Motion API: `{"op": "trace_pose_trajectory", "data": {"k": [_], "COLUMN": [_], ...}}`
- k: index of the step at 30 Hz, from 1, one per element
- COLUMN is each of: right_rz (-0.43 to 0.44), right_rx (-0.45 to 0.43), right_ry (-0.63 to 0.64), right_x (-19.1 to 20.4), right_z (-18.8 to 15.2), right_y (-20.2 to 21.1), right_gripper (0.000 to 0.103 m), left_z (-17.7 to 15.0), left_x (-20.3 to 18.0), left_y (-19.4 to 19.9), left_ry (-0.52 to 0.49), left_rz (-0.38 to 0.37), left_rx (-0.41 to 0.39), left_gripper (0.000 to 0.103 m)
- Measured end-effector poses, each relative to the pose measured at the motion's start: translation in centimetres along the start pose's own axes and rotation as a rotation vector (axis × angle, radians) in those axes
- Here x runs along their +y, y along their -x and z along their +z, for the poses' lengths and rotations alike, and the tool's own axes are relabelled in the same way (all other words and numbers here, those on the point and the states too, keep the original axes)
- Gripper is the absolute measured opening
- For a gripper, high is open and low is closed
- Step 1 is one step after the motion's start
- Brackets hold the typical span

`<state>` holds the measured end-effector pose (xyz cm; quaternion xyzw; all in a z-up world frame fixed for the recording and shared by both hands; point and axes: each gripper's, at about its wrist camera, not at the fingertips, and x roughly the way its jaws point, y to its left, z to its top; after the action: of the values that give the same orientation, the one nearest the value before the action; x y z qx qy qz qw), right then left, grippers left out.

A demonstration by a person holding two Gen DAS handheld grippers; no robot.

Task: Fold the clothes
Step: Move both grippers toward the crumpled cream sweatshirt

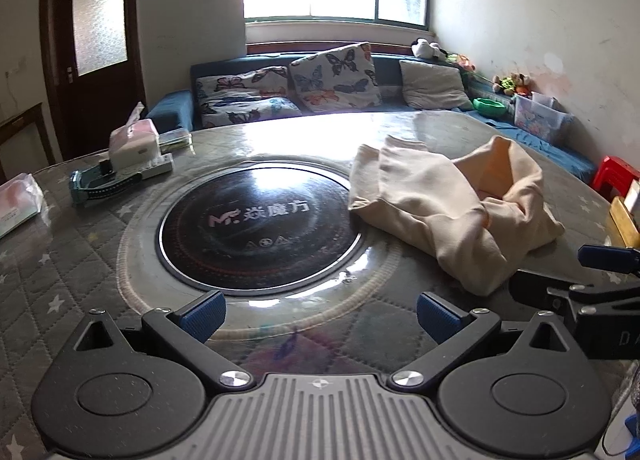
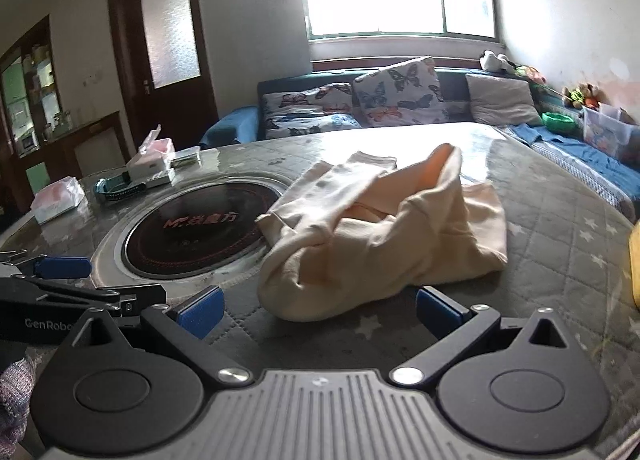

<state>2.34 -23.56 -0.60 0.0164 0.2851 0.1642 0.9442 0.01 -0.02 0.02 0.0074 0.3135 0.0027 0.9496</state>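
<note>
Garment (image 2: 380, 236) lies crumpled on table (image 2: 560, 244), long axis left-right.

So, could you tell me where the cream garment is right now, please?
The cream garment lies crumpled on the quilted table, just right of the black round cooktop, directly ahead of the open right gripper.

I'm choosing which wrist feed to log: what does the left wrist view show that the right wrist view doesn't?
Only the left wrist view shows the red stool beyond the table's right edge. Only the right wrist view shows the glass-fronted cabinet by the door. Both share the crumpled cream garment on the quilted table, beside the black round cooktop, and both grippers open, empty.
</note>
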Motion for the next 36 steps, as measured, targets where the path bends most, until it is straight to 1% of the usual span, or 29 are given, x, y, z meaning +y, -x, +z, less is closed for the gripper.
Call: {"op": "trace_pose_trajectory", "data": {"k": [4,6,7,9,15,25,36], "right_rz": [-0.012,-0.017,-0.02,-0.026,-0.045,-0.051,-0.041], "right_rx": [0.014,0.021,0.025,0.032,0.042,0.06,0.079], "right_ry": [-0.005,-0.007,-0.009,-0.011,-0.02,-0.028,-0.022], "right_x": [-0.5,-0.7,-0.8,-1.0,-1.3,-1.9,-2.4], "right_z": [-0.1,-0.2,-0.2,-0.3,0.0,0.3,0.8], "right_y": [0.1,0.2,0.2,0.3,0.3,-0.3,-1.3], "right_gripper": [0.103,0.103,0.102,0.102,0.102,0.102,0.103], "left_z": [0.2,0.1,0.1,0.3,0.4,0.6,1.6], "left_x": [-0.1,-1.8,-2.1,-1.6,-2.1,-2.6,-2.7], "left_y": [0.2,0.0,0.0,0.0,-0.4,-1.3,-2.7], "left_ry": [0.012,-0.044,-0.044,-0.028,-0.033,-0.041,-0.033], "left_rz": [0.002,0.008,0.001,-0.026,-0.047,-0.058,-0.072], "left_rx": [-0.004,-0.005,-0.005,0.01,0.023,0.045,0.074], "left_gripper": [0.103,0.103,0.103,0.103,0.103,0.103,0.103]}}
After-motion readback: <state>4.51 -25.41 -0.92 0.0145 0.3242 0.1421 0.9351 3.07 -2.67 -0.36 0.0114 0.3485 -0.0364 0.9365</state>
